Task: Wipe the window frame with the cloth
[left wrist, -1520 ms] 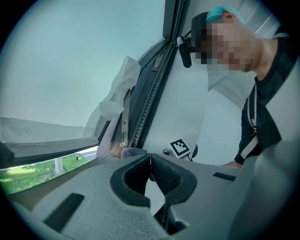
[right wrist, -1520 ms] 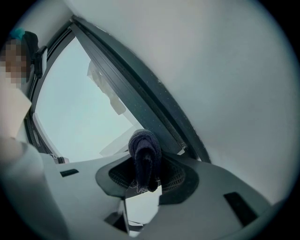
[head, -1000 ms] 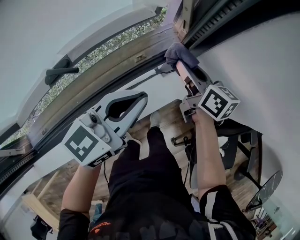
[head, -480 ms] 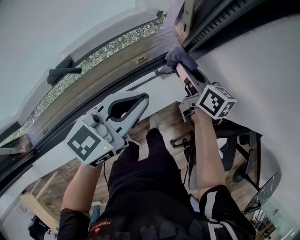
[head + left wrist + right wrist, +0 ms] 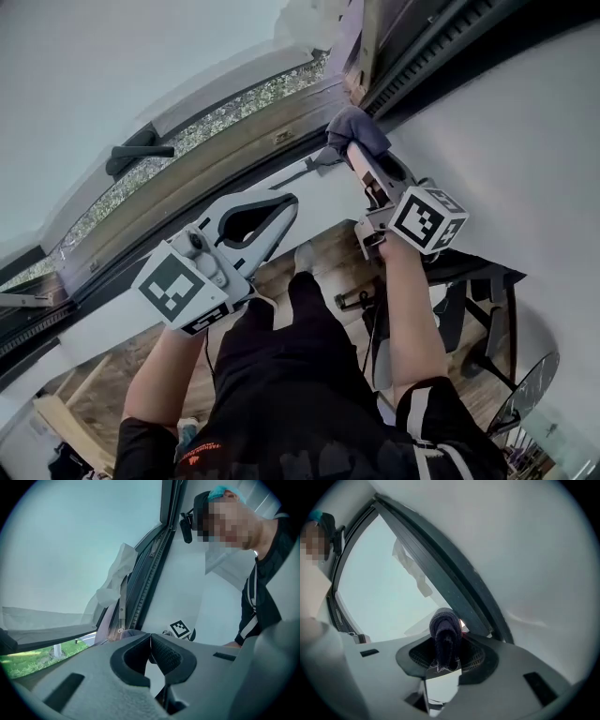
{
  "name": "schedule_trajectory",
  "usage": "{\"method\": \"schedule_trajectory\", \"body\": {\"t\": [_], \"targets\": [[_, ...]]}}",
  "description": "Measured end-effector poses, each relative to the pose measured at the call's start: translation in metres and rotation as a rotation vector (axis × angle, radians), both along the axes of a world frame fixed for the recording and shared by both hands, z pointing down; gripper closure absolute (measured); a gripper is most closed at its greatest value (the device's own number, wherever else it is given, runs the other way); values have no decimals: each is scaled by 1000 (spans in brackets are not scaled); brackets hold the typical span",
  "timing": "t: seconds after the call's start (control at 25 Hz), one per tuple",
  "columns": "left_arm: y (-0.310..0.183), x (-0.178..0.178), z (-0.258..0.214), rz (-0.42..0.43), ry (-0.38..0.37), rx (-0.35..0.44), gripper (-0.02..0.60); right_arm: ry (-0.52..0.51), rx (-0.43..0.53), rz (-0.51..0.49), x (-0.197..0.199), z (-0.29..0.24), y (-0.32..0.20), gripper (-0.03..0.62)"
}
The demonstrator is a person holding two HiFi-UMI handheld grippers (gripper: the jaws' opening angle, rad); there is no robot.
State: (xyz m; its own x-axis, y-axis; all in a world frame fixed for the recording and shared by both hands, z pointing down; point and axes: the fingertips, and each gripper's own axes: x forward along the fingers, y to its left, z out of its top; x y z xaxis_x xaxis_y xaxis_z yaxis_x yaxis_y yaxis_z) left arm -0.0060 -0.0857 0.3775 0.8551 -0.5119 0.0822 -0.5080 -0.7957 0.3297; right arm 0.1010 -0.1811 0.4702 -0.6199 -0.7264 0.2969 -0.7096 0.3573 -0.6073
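A dark grey-blue cloth [image 5: 357,126] is bunched against the dark window frame [image 5: 394,66] near its lower corner. My right gripper [image 5: 354,148] is shut on the cloth, which fills the gap between its jaws. In the right gripper view the cloth [image 5: 445,633] sticks up from the jaws, right beside the frame's dark bar [image 5: 440,559]. My left gripper [image 5: 289,201] hangs in mid-air below the sill, shut with nothing in it. In the left gripper view its jaws [image 5: 150,637] meet, and the frame [image 5: 150,569] rises beyond them.
A black window handle [image 5: 141,155] sticks out of the open sash at the left. A white wall [image 5: 525,141] flanks the frame on the right. Below are the person's legs [image 5: 300,356], a wooden floor and a dark chair [image 5: 469,300].
The head view has drifted a little. My right gripper still holds the cloth at the same corner of the frame. The left gripper has barely moved.
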Motion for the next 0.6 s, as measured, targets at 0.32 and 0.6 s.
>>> {"method": "schedule_trajectory", "body": {"t": [0.32,0.6], "targets": [[-2,0,-51,2,14,89,560,-16,173,-47,-8,-107,7,476],[-11,9,-117,14,27,233,560,-8,384,-56,-6,-217,14,476]]}}
